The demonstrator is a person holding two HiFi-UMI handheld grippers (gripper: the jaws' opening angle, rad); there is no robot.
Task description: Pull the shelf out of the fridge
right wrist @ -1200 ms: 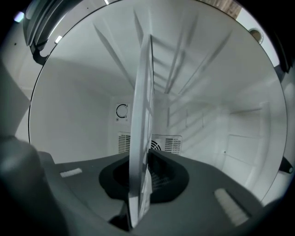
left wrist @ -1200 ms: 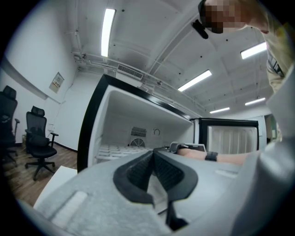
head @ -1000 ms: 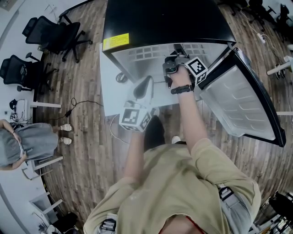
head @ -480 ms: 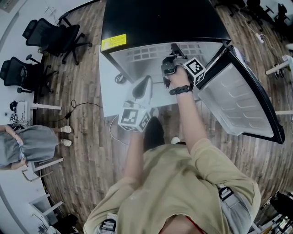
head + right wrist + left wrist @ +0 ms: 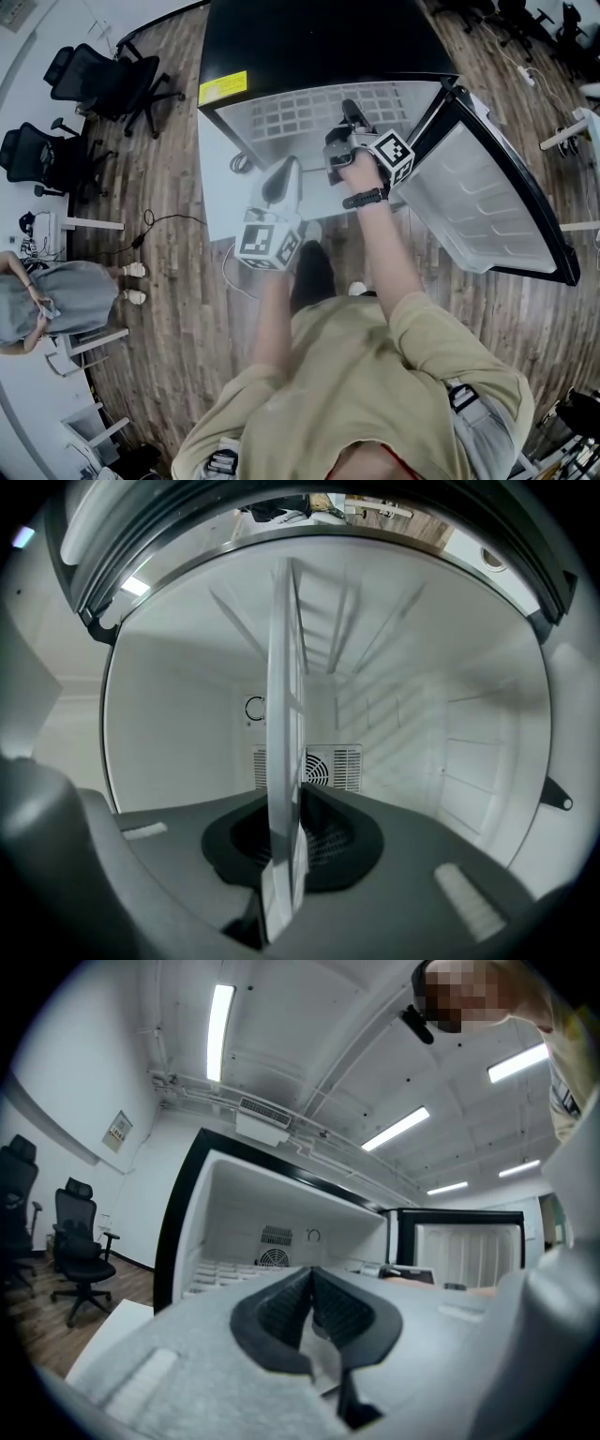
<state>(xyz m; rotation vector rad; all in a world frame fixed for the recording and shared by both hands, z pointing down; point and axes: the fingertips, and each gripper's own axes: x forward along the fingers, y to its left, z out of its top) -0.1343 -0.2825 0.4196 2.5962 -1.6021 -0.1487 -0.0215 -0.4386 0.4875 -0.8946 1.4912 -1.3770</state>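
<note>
The black-topped fridge (image 5: 319, 47) stands with its door (image 5: 487, 206) swung open to the right. Its white shelf (image 5: 300, 117), with a grid pattern, sticks out of the opening at the front. My right gripper (image 5: 349, 117) is shut on the shelf's front edge. In the right gripper view the shelf (image 5: 281, 714) runs edge-on between the pads, my right gripper (image 5: 286, 841) clamped on it, with the fridge's fan grille behind. My left gripper (image 5: 279, 183) hangs nearer to me, left of the right one, shut on nothing. In its own view the left gripper (image 5: 312, 1312) points at the open fridge (image 5: 281, 1232).
A white panel (image 5: 220, 187) lies on the wood floor left of the fridge, with a cable (image 5: 150, 220) beside it. Black office chairs (image 5: 112, 70) stand at the far left. A person (image 5: 56, 295) stands at the left edge.
More of the shelf's grid shows below the fridge's black top than a second ago. My right gripper stays clamped on its edge. The left gripper has hardly moved.
</note>
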